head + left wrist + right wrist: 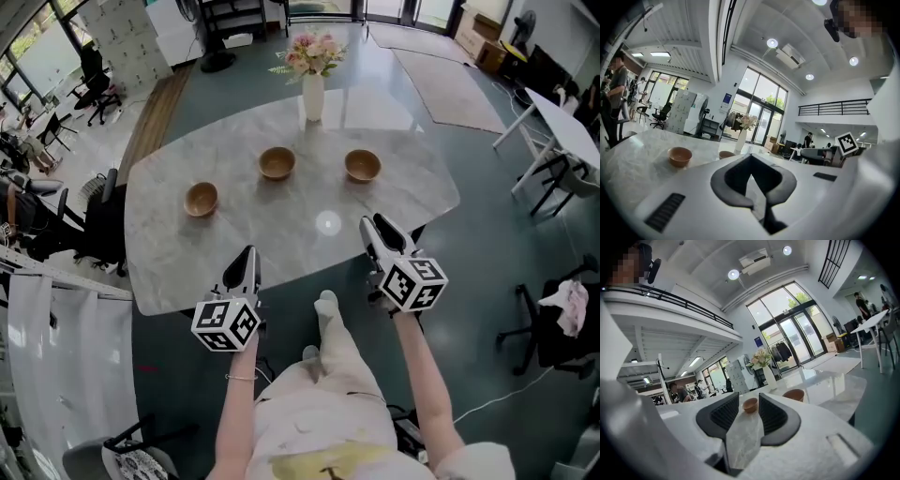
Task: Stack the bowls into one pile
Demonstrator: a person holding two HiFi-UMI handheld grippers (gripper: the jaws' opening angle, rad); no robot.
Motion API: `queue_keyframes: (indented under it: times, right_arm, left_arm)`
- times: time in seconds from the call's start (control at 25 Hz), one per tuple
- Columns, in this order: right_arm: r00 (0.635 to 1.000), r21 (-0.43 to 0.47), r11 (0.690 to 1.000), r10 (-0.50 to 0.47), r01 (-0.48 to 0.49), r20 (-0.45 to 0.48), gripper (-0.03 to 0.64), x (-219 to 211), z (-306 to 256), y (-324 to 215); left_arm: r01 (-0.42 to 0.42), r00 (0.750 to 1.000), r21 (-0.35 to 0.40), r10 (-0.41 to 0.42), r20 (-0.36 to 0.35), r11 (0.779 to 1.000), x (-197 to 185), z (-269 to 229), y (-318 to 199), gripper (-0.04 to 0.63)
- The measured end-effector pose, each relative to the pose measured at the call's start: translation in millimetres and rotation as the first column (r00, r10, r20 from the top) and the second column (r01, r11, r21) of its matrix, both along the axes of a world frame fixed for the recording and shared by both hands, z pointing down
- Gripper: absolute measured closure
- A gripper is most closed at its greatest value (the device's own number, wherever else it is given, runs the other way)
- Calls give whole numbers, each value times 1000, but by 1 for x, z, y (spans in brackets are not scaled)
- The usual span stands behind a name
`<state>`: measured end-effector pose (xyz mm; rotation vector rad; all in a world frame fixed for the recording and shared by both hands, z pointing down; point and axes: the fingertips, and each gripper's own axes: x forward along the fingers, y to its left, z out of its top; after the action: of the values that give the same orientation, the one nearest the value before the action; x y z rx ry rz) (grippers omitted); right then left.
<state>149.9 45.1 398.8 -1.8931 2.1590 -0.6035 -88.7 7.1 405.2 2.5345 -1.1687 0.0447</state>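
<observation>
I have 3 bowls on the marble desk (281,234), none nested yet. The left bowl (201,199), the middle bowl (277,163) and the right bowl (362,165) sit upright in a loose row, well apart, with a vase of flowers (313,94) behind them. That spacing leaves room to come at any rim from my side. Both tools hang over the near edge, well short of every bowl, so I judge the stacking has not begun. The right gripper (375,225) has its jaws apart with nothing in them, which suits slipping over a rim. The left gripper (248,253) has its jaws together at the tips, also empty, so I would have to open them before taking a bowl. The head view gives me the layout but little of the jaws. The right gripper view shows the gap plainly and frames a far-off bowl in it, which I take to be the middle one, with the right bowl off to the side. The left gripper view shows the closed tips, and the left bowl lies well left of their line.
</observation>
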Motion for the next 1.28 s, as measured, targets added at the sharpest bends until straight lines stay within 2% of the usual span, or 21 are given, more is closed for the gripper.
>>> queue_keyframes:
  times: [0.44,0.96,1.28]
  right_arm:
    - [999,-106,994,19,-15,37,500,68,40,-93]
    - [999,-246,969,47,-38,28,500,124,86,-158]
    - [997,-338,939,74,-63,19,500,158,123,-182]
  left_arm:
    - [-31,999,-88,30,-15,996,70,30,-96,595]
    - [-82,996,-211,87,11,974,135,74,-157,595]
    - [-116,990,-286,132,38,951,167,104,-173,595]
